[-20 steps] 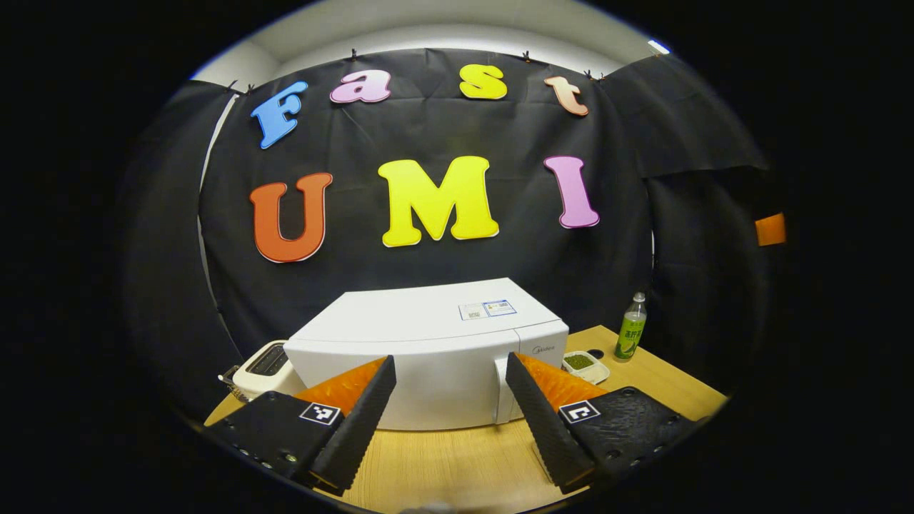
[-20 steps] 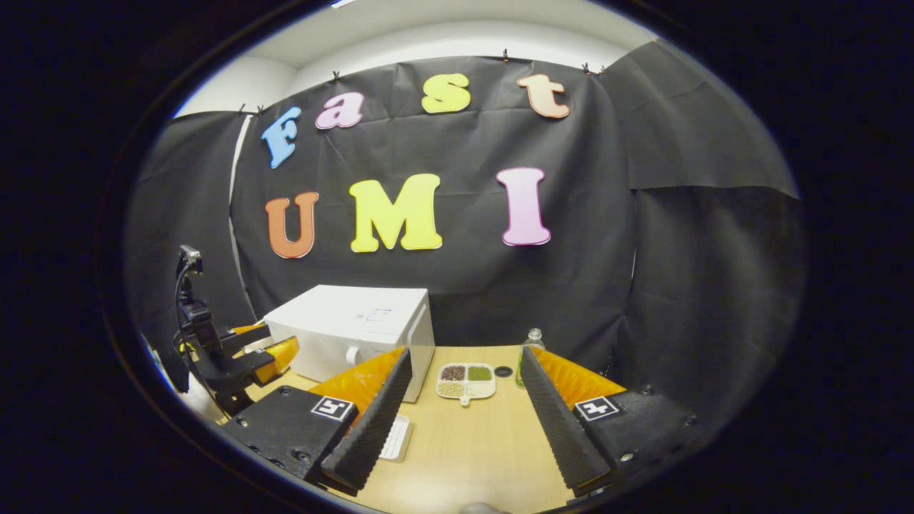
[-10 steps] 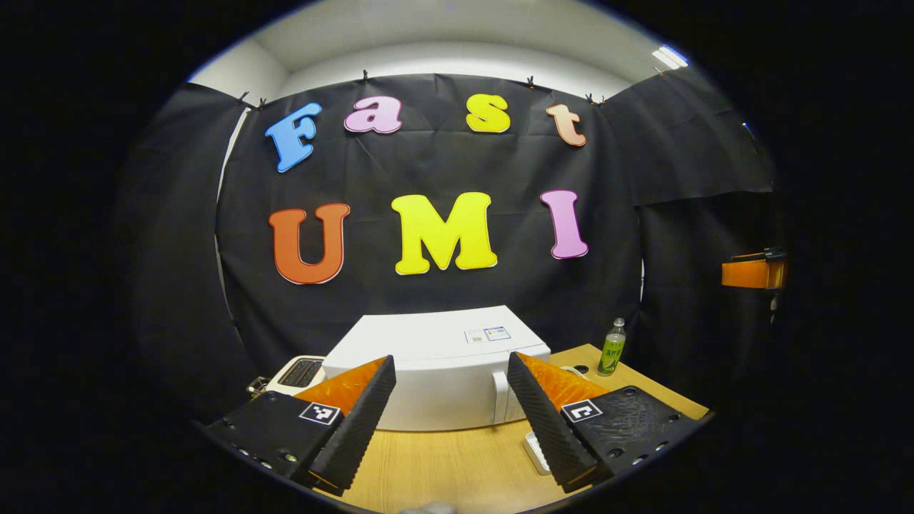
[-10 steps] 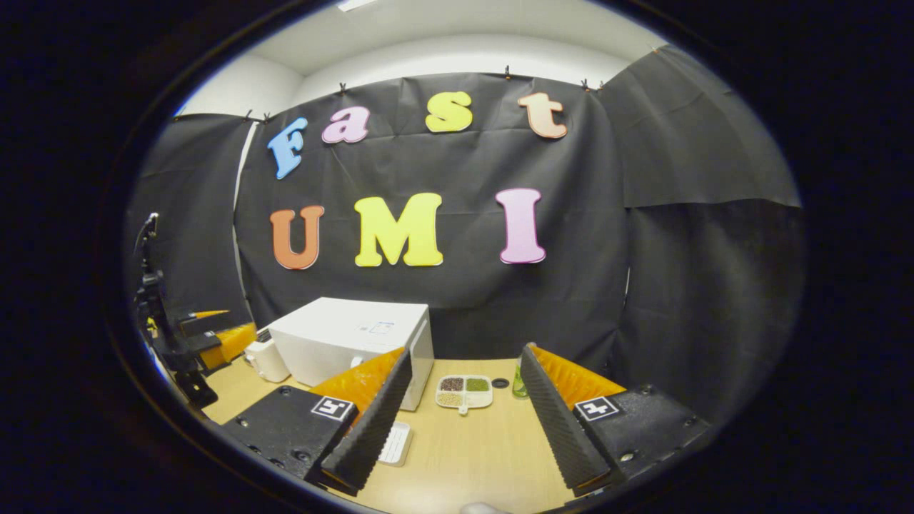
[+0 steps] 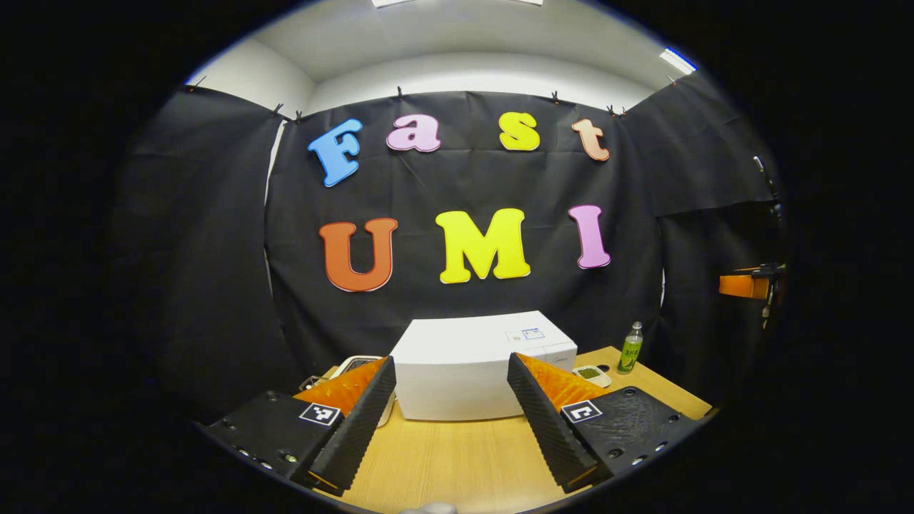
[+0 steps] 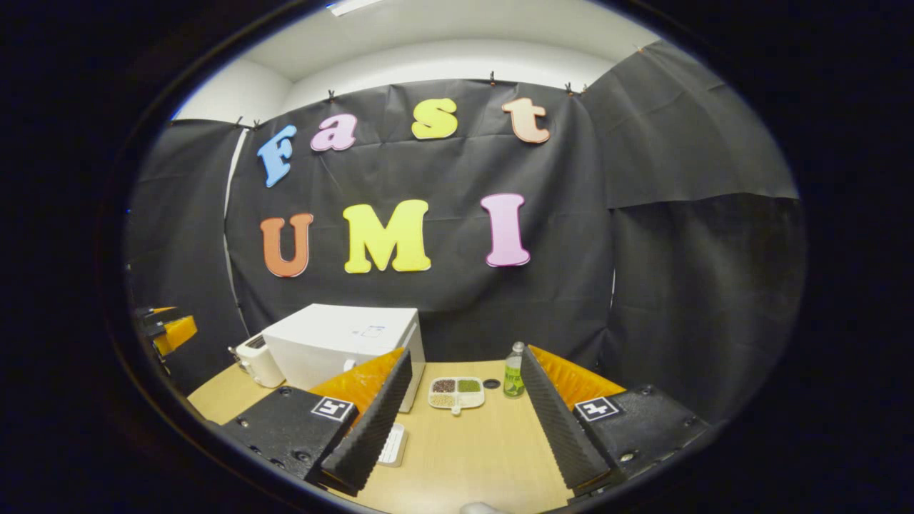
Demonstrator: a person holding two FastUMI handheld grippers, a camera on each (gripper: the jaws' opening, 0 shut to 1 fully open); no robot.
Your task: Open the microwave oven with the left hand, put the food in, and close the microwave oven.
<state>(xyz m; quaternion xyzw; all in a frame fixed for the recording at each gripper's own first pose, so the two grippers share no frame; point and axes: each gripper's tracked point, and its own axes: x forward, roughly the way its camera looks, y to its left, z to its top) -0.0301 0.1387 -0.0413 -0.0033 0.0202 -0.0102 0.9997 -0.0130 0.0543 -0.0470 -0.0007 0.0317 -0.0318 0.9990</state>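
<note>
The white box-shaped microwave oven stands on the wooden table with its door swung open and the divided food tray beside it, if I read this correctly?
Not quite: the white box-shaped microwave oven has its door shut, flush with the front, as the right gripper view shows. It does stand on the wooden table, with the divided food tray beside it.

Left gripper view: microwave (image 5: 464,364) door handle hidden behind the gripper's own right finger (image 5: 546,421); toaster (image 5: 355,365) mostly covered by the other finger. Food tray (image 5: 594,374) partly hidden, contents too small to tell. Bottle (image 5: 630,348) label illegible. Right gripper view: microwave front partly hidden behind a finger (image 6: 371,425); white flat item (image 6: 394,444) on counter (image 6: 471,450) partly covered, kind unclear. Other gripper (image 6: 166,330) cut off at edge.
</note>
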